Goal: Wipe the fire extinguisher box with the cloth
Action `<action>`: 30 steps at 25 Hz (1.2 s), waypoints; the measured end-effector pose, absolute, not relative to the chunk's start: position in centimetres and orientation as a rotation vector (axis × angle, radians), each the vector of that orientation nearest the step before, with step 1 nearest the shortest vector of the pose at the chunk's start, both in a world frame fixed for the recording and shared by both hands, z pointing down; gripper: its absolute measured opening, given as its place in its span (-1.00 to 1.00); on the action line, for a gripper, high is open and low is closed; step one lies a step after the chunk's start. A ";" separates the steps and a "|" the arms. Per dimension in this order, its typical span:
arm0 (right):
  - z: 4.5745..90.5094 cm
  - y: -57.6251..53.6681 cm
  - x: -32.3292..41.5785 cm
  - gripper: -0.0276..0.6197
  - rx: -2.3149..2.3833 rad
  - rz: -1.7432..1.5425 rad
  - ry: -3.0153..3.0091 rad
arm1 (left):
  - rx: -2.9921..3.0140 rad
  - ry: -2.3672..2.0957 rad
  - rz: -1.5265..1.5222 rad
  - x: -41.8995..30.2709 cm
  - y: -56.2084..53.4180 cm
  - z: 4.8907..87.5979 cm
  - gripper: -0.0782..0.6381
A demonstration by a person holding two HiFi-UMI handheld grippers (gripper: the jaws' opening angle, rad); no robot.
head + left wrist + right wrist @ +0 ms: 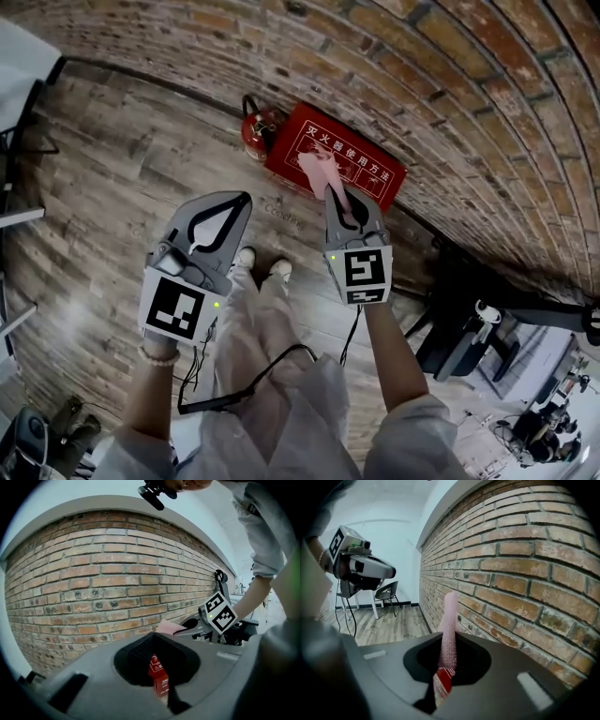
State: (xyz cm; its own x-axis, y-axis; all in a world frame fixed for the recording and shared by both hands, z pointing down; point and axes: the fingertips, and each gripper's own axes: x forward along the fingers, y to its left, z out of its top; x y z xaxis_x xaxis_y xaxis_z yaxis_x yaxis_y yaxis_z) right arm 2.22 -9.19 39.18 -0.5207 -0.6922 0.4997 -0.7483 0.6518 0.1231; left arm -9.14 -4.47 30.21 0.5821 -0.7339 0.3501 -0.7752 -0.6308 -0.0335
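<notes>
"Head view, anyone? Where's the fire extinguisher box (336, 169) in all this?"

"Red one, lying flat on the wood floor (122, 169), with its long side tucked against the foot of the brick wall (422, 84). A red fire extinguisher (258, 129) sits just beside its left end."

"And the cloth?"

"The pink cloth (322, 172) is clamped in the right gripper (339, 202), jaws pinched tight on it. It pokes out past the tips, and from above it overlaps the middle of the box's printed face. Can't tell if it's actually touching the box or hanging over it. The right gripper view looks along the cloth, with a bit of red box showing underneath and the wall close alongside."

"What about the left one?"

"The left gripper (242, 199) is off to the left of the box, over bare floor. Its jaws are closed tip to tip with nothing in them. In the left gripper view you get a slice of the red box through the gap behind the tips. The person's white shoes (262, 262) are on the floor near the box, below the two grippers in the head view."
</notes>
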 end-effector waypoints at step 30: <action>56.1 -20.8 -3.2 -0.86 1.054 0.205 -2.233 | 2.558 -1.310 0.595 -10.3 -7.7 40.9 -0.79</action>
